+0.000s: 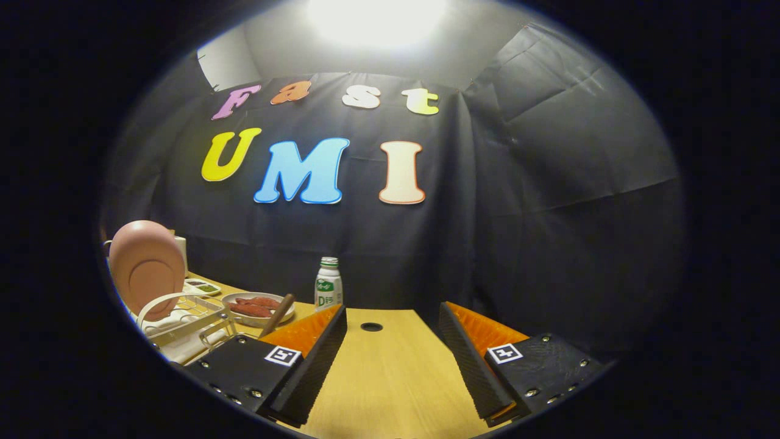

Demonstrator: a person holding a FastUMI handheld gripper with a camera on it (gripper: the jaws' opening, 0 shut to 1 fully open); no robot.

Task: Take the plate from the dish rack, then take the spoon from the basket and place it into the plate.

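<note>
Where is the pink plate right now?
The plate stands upright in the rack, off to the left beyond the open tool, near the bowl.

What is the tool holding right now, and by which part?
Nothing. The tool is open, with only bare table between its fingers; the pink plate stands untouched in the dish rack.

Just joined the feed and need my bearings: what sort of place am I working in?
Likely a staged kitchen tabletop in a cloth-walled booth: a pink plate stands in a white dish rack on a wooden table, beside a bowl of food. The gripper is open.
</note>
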